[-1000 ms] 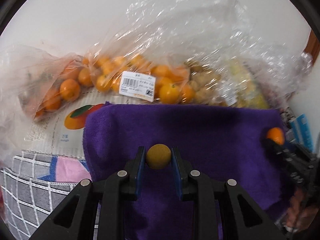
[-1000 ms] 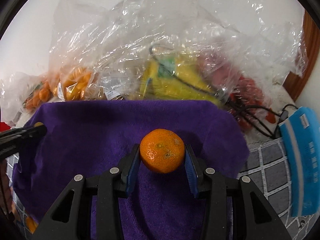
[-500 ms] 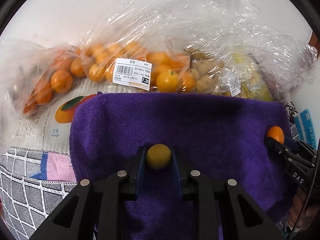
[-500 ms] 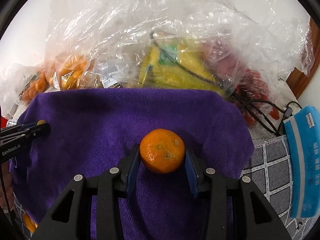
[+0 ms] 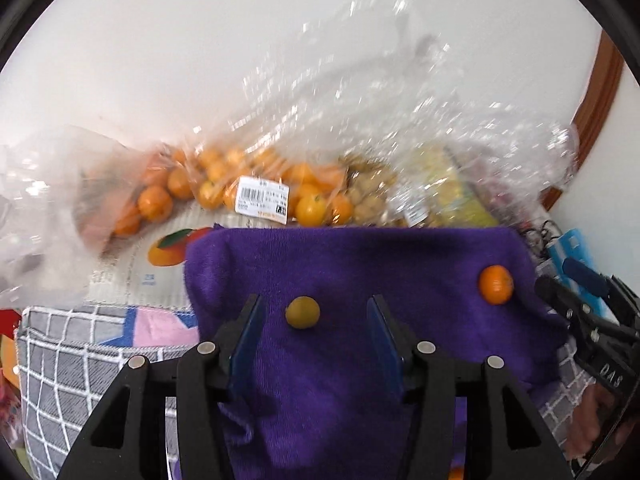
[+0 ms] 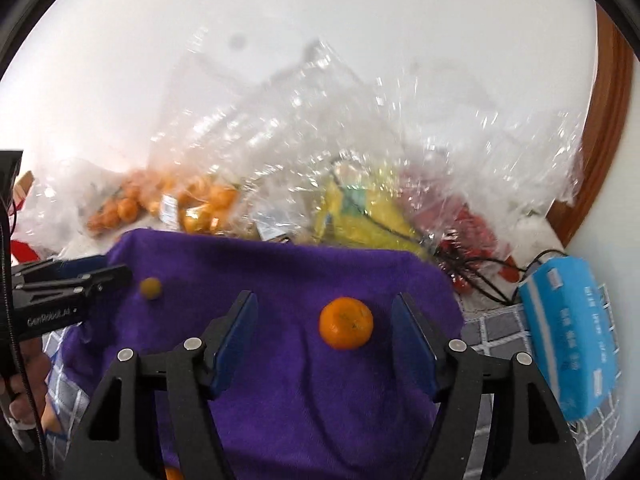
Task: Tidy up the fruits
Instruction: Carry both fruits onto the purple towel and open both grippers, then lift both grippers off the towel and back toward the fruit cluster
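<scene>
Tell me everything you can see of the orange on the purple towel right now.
The orange is round, bright, with a dimpled peel and faint dark specks. It lies on the purple towel, between the fingers of the right gripper, whose jaws have just been opening and stand clear of it on both sides. Nothing but the towel touches it.

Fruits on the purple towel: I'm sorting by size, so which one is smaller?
The yellowish-brown fruit between the open left gripper fingers; the mandarin is clearly bigger and bright orange.
</scene>
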A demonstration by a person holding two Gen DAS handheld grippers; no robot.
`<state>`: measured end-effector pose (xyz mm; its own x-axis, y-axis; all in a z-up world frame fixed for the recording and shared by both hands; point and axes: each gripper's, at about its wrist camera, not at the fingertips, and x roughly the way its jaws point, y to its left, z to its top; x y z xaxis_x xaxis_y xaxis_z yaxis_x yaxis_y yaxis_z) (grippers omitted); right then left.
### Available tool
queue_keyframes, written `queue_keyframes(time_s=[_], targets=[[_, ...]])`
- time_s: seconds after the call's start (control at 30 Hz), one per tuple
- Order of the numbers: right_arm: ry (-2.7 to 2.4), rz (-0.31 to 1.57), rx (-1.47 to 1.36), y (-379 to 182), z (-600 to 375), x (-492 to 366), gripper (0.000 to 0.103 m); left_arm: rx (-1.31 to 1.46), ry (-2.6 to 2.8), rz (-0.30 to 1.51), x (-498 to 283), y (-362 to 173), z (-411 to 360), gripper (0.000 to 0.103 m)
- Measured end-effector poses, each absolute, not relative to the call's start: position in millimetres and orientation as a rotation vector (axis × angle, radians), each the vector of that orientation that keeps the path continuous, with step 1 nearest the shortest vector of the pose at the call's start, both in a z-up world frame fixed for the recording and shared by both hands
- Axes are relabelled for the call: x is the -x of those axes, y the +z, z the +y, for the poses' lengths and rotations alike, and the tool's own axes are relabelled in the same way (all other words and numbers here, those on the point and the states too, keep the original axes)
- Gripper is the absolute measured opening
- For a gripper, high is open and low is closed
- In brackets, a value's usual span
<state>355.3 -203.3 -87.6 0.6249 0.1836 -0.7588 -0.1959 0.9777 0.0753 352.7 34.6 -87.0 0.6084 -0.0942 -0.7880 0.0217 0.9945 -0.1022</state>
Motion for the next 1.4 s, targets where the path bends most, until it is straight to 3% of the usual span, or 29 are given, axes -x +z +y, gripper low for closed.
queue_keyframes(time_s=[0.63,0.97,1.3,1.4], targets=[[0.171,0.787,-0.096,-20,-229,-214,0.069,0.054,-0.057,0.800,-202,-30,28,0.046],[0.192,0.787,-0.146,-16,-235,-168,0.066,0.073,-0.011,0.794,-151,-20,44,0.046],[0.217,0.774,-0.116,-35,-225,-145,0.066,0.121,0.021,0.833,-132,-45,58,0.049],[0.229,0.800,-0.129,-48,-222,-144,0.066,0.147,0.016,0.851,-130,-55,63,0.062]])
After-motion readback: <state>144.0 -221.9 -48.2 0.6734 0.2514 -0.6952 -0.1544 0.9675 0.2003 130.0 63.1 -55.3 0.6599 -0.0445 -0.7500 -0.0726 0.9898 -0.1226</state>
